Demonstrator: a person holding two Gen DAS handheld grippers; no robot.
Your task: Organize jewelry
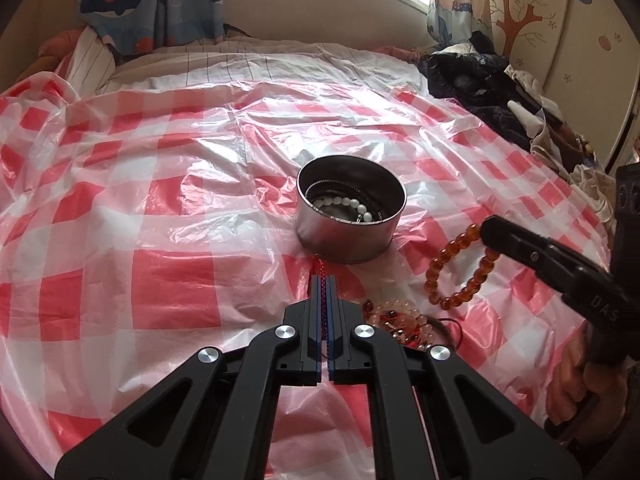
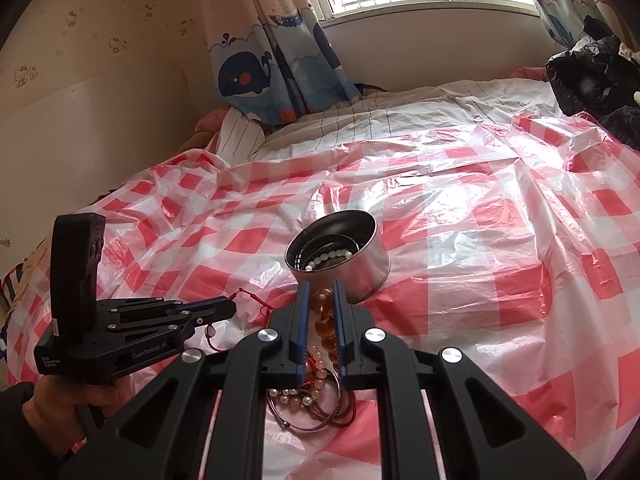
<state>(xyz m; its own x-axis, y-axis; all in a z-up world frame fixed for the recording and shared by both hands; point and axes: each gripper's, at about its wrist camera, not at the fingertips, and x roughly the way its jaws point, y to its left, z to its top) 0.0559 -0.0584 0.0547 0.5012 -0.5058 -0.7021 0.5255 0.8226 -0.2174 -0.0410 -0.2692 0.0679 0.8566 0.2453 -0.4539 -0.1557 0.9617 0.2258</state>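
A round metal tin [image 1: 349, 216] stands on the red-checked plastic sheet and holds a white bead bracelet [image 1: 348, 205]; it also shows in the right wrist view [image 2: 340, 254]. My left gripper [image 1: 324, 280] is shut on a thin red cord bracelet [image 1: 320, 267], just in front of the tin; the cord [image 2: 256, 300] trails from its tip. My right gripper [image 2: 320, 292] is shut on an amber bead bracelet [image 1: 460, 268], held just right of the tin, with beads [image 2: 324, 320] between its fingers. A pile of pale bead bracelets [image 1: 396, 320] lies below.
Dark clothes [image 1: 488, 92] are heaped at the bed's far right. A striped sheet [image 1: 280, 64] and whale curtains [image 2: 276, 72] lie beyond the plastic sheet [image 1: 160, 208]. The window wall is behind.
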